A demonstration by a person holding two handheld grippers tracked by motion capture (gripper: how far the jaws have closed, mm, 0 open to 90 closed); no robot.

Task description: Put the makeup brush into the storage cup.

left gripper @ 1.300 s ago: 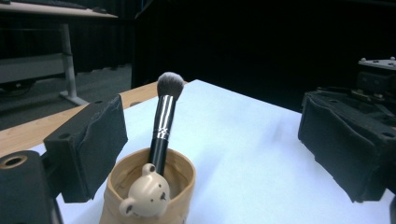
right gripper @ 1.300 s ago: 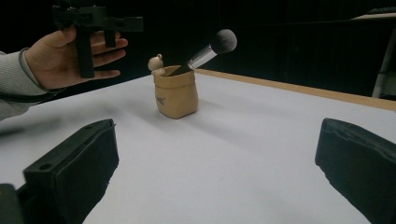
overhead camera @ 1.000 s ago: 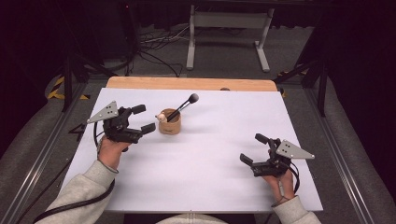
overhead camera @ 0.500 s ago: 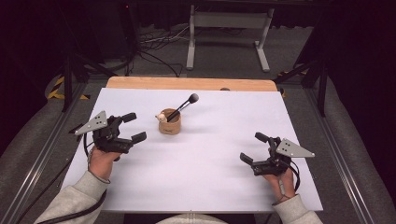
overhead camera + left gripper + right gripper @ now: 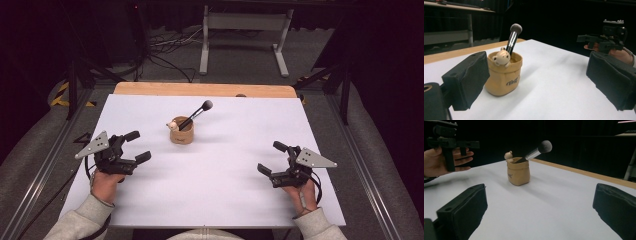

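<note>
A small tan pot (image 5: 181,133) with a little bear figure on its rim stands on the white table (image 5: 210,200), also seen as the pot (image 5: 504,76) and the pot (image 5: 518,171). A makeup brush (image 5: 196,114) with a dark head leans out of it to the right; the brush (image 5: 512,37) and brush (image 5: 538,150) show likewise. My left gripper (image 5: 137,146) hovers open at the table's left, short of the pot. My right gripper (image 5: 272,158) is open at the right side, far from the pot. Both hold nothing.
A wooden strip (image 5: 205,90) runs along the table's far edge. Behind it are cables (image 5: 160,50) on the floor and a grey metal stand (image 5: 242,30). Metal rails (image 5: 365,170) flank the table.
My left gripper has drawn back toward the near left, away from the pot. The right gripper has stayed put.
</note>
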